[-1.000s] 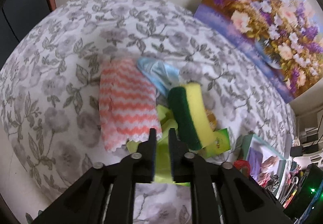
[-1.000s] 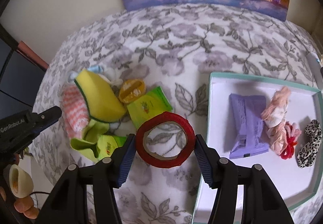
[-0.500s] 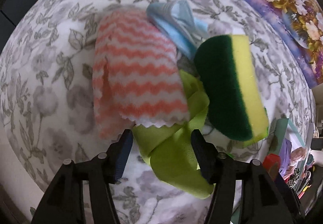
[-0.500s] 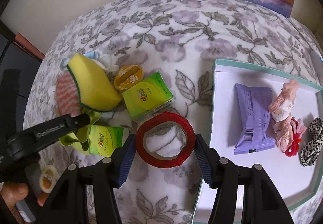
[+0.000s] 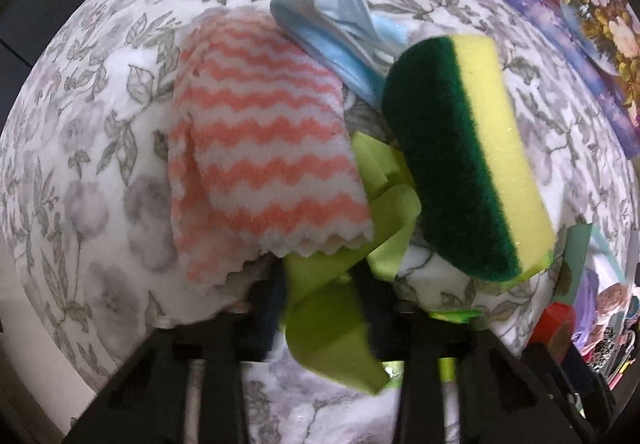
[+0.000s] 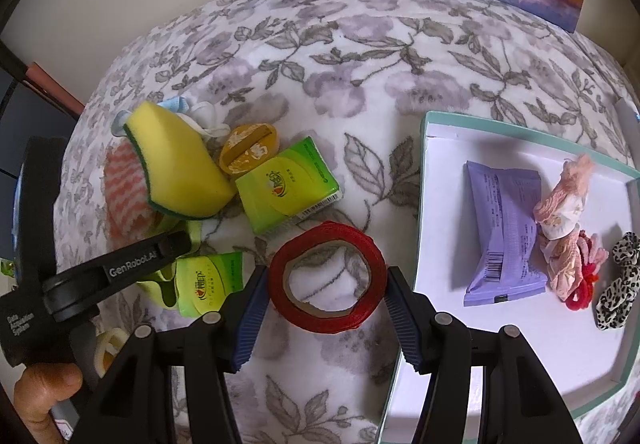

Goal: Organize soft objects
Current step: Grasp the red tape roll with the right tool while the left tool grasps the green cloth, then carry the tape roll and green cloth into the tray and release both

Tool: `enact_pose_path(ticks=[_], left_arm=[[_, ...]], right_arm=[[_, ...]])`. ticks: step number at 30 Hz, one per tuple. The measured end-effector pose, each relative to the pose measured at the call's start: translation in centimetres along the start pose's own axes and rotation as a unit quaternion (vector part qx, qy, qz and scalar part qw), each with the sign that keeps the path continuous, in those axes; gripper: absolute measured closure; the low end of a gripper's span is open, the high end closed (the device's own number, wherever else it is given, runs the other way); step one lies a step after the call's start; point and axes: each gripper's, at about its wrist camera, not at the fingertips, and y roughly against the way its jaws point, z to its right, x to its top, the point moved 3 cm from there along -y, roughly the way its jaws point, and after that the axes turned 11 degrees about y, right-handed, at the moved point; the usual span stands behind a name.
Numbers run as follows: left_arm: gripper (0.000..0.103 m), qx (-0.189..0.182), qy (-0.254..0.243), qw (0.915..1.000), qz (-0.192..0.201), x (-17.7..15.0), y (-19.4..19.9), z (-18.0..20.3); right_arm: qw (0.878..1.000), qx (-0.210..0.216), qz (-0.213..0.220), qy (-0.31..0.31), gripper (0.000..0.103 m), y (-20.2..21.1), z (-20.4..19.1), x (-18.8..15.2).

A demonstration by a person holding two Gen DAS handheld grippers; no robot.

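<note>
The left tool (image 5: 320, 284) sits low in the pile with its fingers spread either side of the green cloth (image 5: 332, 308), which lies between them; blur hides whether they press it, so its grip cannot be told. Just beyond lie the striped cloth (image 5: 260, 163), the blue cloth (image 5: 336, 27) and the sponge (image 5: 468, 167), the sponge leaning over the green one.

The right tool (image 6: 326, 292) is clenched on the red tape roll (image 6: 328, 276), held above the floral blanket (image 6: 360, 83) beside the tray (image 6: 424, 147). In the tray lie a purple packet (image 6: 504, 228), a pink cloth bundle (image 6: 564, 219) and a leopard scrunchie (image 6: 618, 280). Two green packs (image 6: 288, 187) rest near the sponge.
</note>
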Motion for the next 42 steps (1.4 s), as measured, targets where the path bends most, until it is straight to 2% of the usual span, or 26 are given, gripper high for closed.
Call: enact_pose_path(ticks=[1,3,9,15,27,36,42], left_arm=[[0.088,-0.010,0.002,0.9999,-0.002,0.0,0.1,0.1],[0.093,-0.028,0.005,0.9996,-0.007,-0.1,0.3,0.2],[0.095,-0.081,0.012,0.9967,-0.001,0.3,2.5,0.3],[0.096,-0.124,0.014,0.9916,0.034,1.1,5.9,0.0],[0.096,-0.172,-0.007,0.9768,0.128,0.7,13.7,-0.1],[0.096,-0.189,-0.050,0.9704,0.142,-1.5,15.8,3.6],[0.096,-0.193,-0.104,0.9657,0.139,-4.5,16.3,7.9]], right_arm=[[1.000,0.000,0.000,0.000,0.043,0.0,0.0,0.0],[1.000,0.000,0.001,-0.001,0.043,0.1,0.1,0.0],[1.000,0.000,0.001,-0.002,0.043,0.1,0.1,0.0],[1.000,0.000,0.004,-0.004,0.043,0.3,0.2,0.0],[0.999,0.012,0.049,-0.018,0.043,4.0,0.8,0.5],[0.995,0.013,0.075,-0.065,0.043,6.8,4.4,0.1],[0.990,-0.012,0.092,-0.105,0.043,9.0,8.8,-1.2]])
